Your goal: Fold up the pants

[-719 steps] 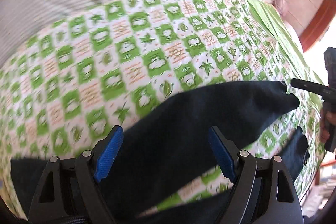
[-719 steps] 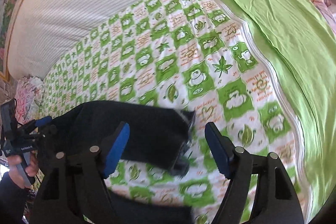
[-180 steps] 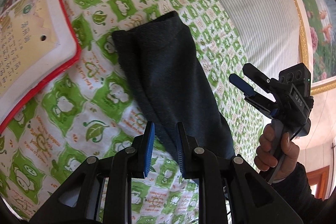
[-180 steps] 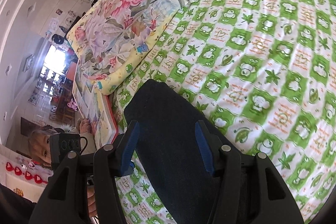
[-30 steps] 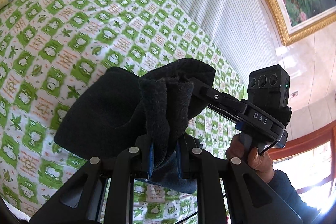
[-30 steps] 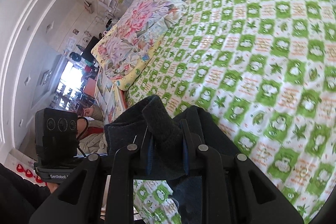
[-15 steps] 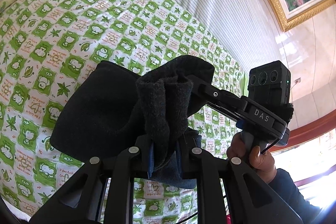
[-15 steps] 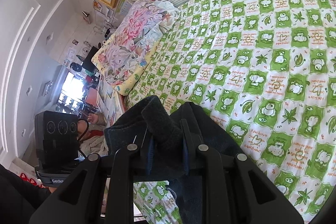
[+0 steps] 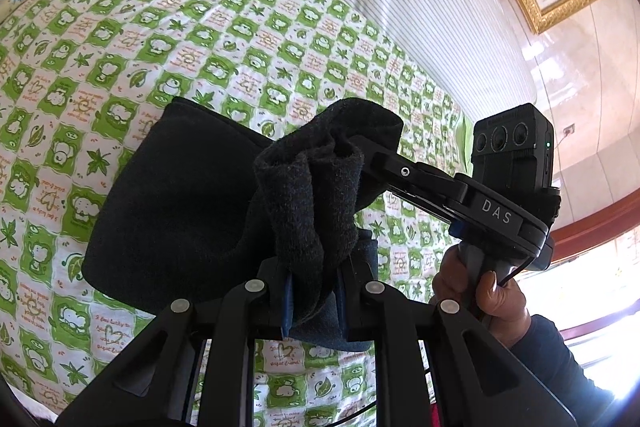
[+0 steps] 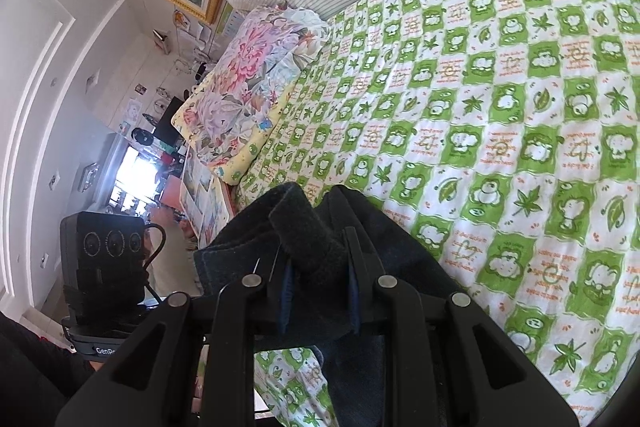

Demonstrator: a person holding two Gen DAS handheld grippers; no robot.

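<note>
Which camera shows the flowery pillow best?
The right wrist view: the flowery pillow lies whole and clear at the head of the green checked bed. The left wrist view catches only a blurry corner of it at the top left edge.

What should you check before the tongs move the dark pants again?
1. Left tongs shut on the pants: ok.
2. Right tongs shut on the pants: ok.
3. Both pinch bunched cloth close together, lifted above the bedsheet: ok.
4. Far part of the pants lies flat on the sheet: ok.
5. Layers lined up evenly inside the bundle: cannot tell, hidden by folds.
6. Floral pillow is apart from the pants: ok.
</note>
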